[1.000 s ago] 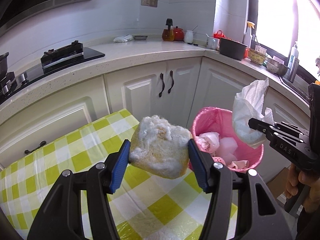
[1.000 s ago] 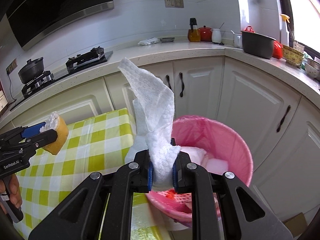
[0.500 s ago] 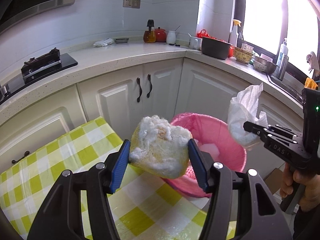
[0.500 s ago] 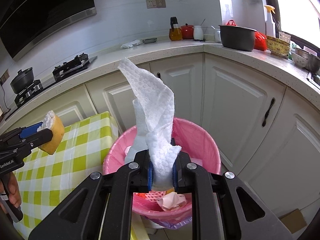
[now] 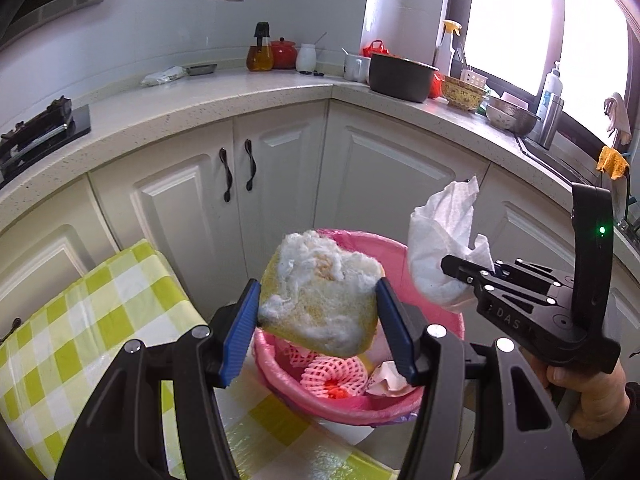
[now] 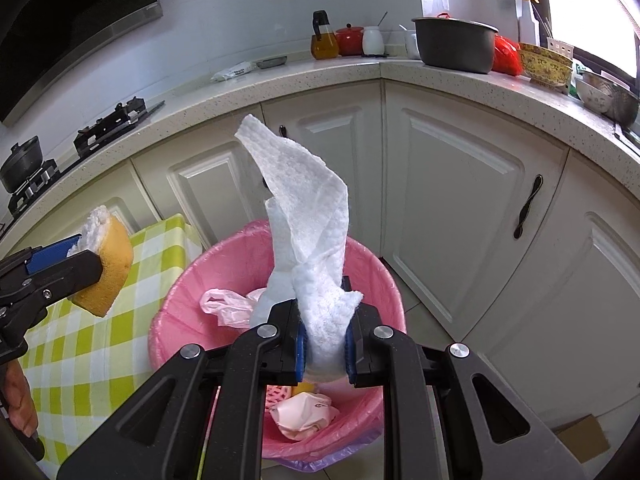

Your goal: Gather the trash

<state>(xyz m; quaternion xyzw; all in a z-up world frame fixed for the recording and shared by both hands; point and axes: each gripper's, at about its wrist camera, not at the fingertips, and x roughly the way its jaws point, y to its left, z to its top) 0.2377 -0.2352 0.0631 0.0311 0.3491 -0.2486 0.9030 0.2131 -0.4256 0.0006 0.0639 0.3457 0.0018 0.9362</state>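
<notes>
- pink-lined trash bin (image 5: 404,256) stands on the floor between a table with a green-and-white checked cloth (image 5: 80,320) and the white corner cabinets (image 5: 384,176).
- left gripper (image 5: 318,320) has its blue pads (image 5: 240,334) clamped on a yellow sponge (image 5: 324,312) with torn white fluff on top, held in the air at the near rim of the bin, over the table's edge.
- right gripper (image 6: 323,344) has its fingers pressed together on a crumpled white paper towel (image 6: 304,240), whose loose end stands up above the jaws, directly over the bin's opening.
- inside the bin lie pink foam fruit netting (image 5: 334,376), a thin pink plastic bag (image 6: 224,306) and a wadded pale wrapper (image 6: 304,416).
- on the stone countertop (image 6: 360,76) behind sit a dark pot (image 6: 454,46), a red lidded jar (image 6: 349,40) and an oil bottle (image 6: 324,42).
</notes>
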